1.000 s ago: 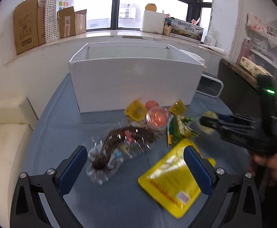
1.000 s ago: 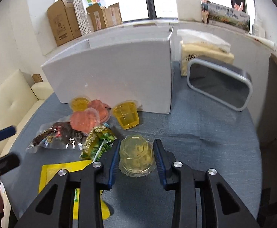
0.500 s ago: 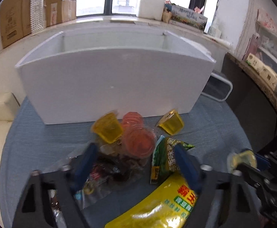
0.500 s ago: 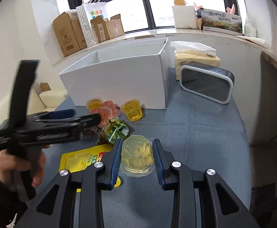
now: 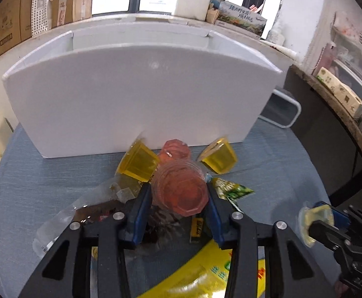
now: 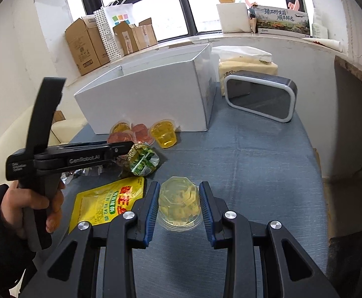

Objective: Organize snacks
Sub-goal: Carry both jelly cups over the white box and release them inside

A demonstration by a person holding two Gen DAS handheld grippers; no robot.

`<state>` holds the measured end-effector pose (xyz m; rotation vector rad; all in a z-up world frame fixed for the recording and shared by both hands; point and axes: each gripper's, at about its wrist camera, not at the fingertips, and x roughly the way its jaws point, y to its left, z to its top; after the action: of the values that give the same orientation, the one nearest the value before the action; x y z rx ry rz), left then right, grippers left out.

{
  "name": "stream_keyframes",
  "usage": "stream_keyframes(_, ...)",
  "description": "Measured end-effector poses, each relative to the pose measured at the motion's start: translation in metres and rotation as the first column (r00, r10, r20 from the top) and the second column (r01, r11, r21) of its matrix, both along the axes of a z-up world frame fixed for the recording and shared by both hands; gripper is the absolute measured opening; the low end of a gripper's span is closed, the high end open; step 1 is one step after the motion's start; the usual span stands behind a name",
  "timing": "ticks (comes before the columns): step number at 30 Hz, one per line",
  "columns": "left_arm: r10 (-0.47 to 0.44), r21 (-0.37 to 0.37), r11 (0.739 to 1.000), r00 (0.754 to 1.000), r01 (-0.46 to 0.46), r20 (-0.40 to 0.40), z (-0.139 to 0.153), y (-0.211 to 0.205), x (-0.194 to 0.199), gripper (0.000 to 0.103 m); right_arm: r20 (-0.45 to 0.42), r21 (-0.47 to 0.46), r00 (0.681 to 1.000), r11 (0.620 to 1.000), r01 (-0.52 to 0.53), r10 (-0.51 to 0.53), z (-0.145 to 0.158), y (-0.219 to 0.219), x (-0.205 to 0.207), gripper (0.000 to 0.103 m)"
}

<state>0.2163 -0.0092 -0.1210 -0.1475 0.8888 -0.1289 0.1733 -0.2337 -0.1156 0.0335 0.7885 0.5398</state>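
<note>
Snacks lie in a loose heap on the blue table (image 6: 268, 168), just in front of the white box (image 5: 141, 94), which I judge is where they are meant to go. The left hand-held gripper (image 5: 179, 196) has just been closing its jaws, and its blue pads now sit against both sides of the pink jelly cup (image 5: 181, 191), pinching it by the wall, probably because the cup's round side gives the only firm hold. That cup rests on top of the heap, over a clear bag of dark snacks (image 5: 91, 211) and touching a yellow jelly cup (image 5: 137, 164) on its left; a second pink jelly cup (image 5: 176, 149) and another yellow jelly cup (image 5: 218, 159) stand just behind, close against the box's front wall. A green packet (image 5: 233, 191) lies beside the right jaw, and a large yellow pouch (image 6: 106, 203) lies flat nearer the camera.

The right hand-held gripper (image 6: 179, 203) is pressed onto a pale yellow jelly cup (image 6: 179, 202), held by its sides with the lid facing the camera, clear of the heap over bare table. Holding one cup in each gripper suggests both are meant to go to the box together. The box is open at the top, so each cup would have to be raised above its rim first.
</note>
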Motion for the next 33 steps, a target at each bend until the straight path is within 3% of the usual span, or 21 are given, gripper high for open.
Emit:
stream_keyframes(4, -0.012, -0.02, 1.0, 0.998, 0.014, 0.064, 0.02, 0.006, -0.025, 0.047, 0.005, 0.016, 1.0, 1.0, -0.011, 0.011, 0.004, 0.005, -0.001, 0.035)
stream_keyframes(11, -0.003, -0.039, 0.999, 0.981, 0.011, 0.196, 0.08, 0.034, -0.047, 0.047, 0.037, 0.026, 0.999, 0.999, -0.039, 0.038, 0.024, 0.021, 0.011, 0.035)
stream_keyframes(19, 0.037, -0.003, 0.999, 0.96, -0.037, 0.278, 0.124, 0.072, -0.001, 0.047, 0.136, 0.017, 0.989, 0.998, -0.063, 0.06, 0.077, 0.057, 0.058, 0.035)
stream_keyframes(25, 0.06, 0.028, 0.997, 0.968, -0.069, 0.245, 0.121, 0.092, 0.056, 0.047, 0.16, 0.015, 0.986, 0.998, -0.058, 0.055, 0.1, 0.078, 0.114, 0.035)
stream_keyframes(29, 0.04, 0.078, 0.995, 0.976, -0.057, 0.216, 0.105, 0.089, 0.079, 0.047, 0.126, -0.028, 0.991, 0.999, -0.034, 0.037, 0.09, 0.089, 0.145, 0.035)
stream_keyframes(33, 0.031, 0.072, 0.996, 0.986, -0.043, 0.165, 0.089, 0.09, 0.099, 0.049, 0.106, -0.055, 0.994, 0.998, 0.007, -0.001, 0.077, 0.09, 0.157, 0.036)
